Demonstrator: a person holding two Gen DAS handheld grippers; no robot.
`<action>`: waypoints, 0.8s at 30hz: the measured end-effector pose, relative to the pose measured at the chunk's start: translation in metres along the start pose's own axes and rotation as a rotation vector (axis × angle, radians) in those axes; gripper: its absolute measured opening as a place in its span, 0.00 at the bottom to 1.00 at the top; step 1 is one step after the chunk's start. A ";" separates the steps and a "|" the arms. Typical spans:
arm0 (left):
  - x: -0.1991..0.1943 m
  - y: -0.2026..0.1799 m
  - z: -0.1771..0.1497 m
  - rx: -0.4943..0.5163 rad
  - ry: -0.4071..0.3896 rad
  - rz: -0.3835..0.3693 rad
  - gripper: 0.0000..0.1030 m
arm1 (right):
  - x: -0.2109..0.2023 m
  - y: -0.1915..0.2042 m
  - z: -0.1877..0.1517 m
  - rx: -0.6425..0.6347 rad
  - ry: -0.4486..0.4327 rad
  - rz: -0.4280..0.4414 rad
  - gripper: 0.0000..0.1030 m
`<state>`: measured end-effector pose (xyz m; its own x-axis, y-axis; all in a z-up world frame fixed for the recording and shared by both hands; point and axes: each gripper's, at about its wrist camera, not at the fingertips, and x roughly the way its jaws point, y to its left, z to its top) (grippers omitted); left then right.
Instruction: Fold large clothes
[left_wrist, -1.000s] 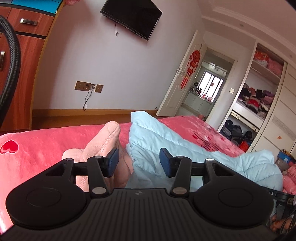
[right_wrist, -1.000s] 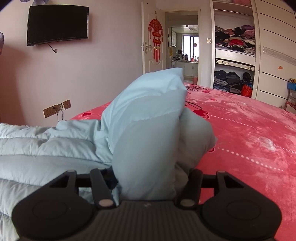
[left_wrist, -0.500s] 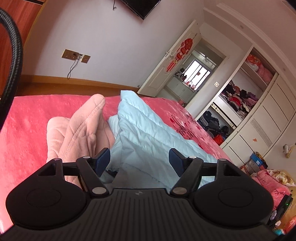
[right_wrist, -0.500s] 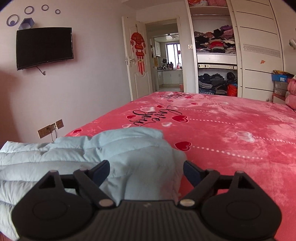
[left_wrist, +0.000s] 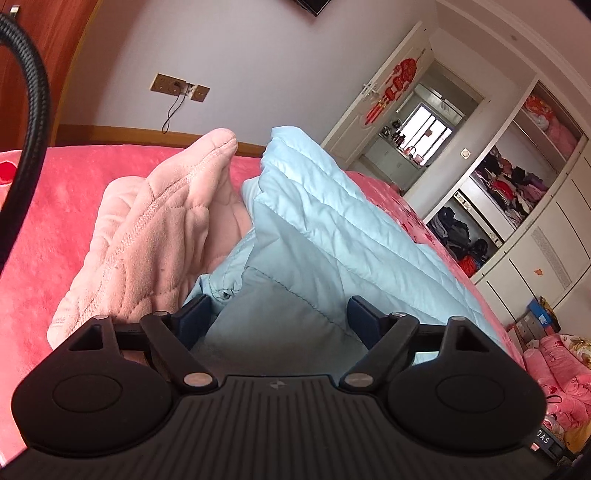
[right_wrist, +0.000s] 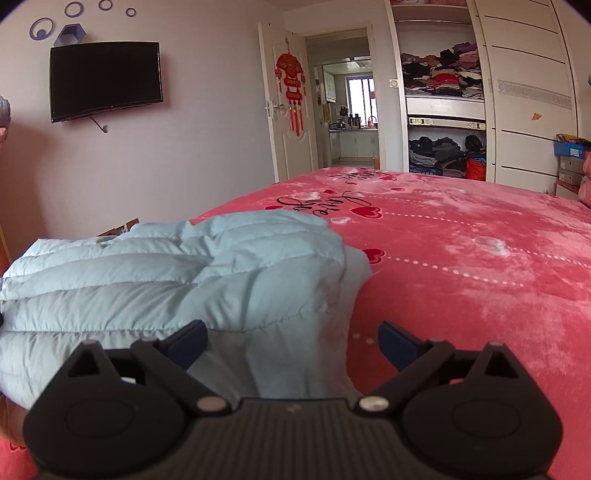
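A light blue quilted jacket (left_wrist: 332, 229) lies folded on the red bed cover (left_wrist: 55, 206). A pale pink quilted garment (left_wrist: 159, 236) is heaped against its left side. My left gripper (left_wrist: 280, 317) hovers low over the jacket's near end. Its jaws are opening wide, with blue fabric between them and neither pad pressing on it. In the right wrist view the same jacket (right_wrist: 166, 280) lies flat. My right gripper (right_wrist: 291, 339) sits over its near right corner. Those jaws are opening too, and the pads stand apart from the cloth.
The red bed cover (right_wrist: 461, 258) stretches away to the right of the jacket. A black hose (left_wrist: 33, 122) curves along the left edge of the left wrist view. An open wardrobe (right_wrist: 443, 110), a door (right_wrist: 284, 110) and a wall television (right_wrist: 105, 79) stand beyond the bed. Pink bedding (left_wrist: 561, 373) is piled on the floor.
My right gripper let go of the bunched-up jacket fold, which dropped flat onto the bed. Both pairs of jaws spread wide. The left gripper tilted and sank toward the jacket.
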<state>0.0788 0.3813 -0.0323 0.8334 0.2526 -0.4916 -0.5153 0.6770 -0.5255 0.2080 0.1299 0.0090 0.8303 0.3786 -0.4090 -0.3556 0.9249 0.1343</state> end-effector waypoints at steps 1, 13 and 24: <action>0.001 -0.001 0.000 0.008 -0.004 0.015 1.00 | 0.002 -0.003 0.000 0.001 0.000 -0.004 0.96; 0.005 -0.014 0.004 0.210 -0.060 0.107 1.00 | 0.020 -0.017 0.004 0.031 0.036 0.007 0.98; 0.005 -0.001 0.002 0.108 0.069 -0.034 0.76 | 0.051 -0.011 0.012 0.056 0.105 0.093 0.98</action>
<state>0.0839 0.3833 -0.0331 0.8324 0.1820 -0.5234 -0.4588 0.7561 -0.4667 0.2592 0.1390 -0.0028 0.7443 0.4600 -0.4841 -0.4024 0.8875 0.2246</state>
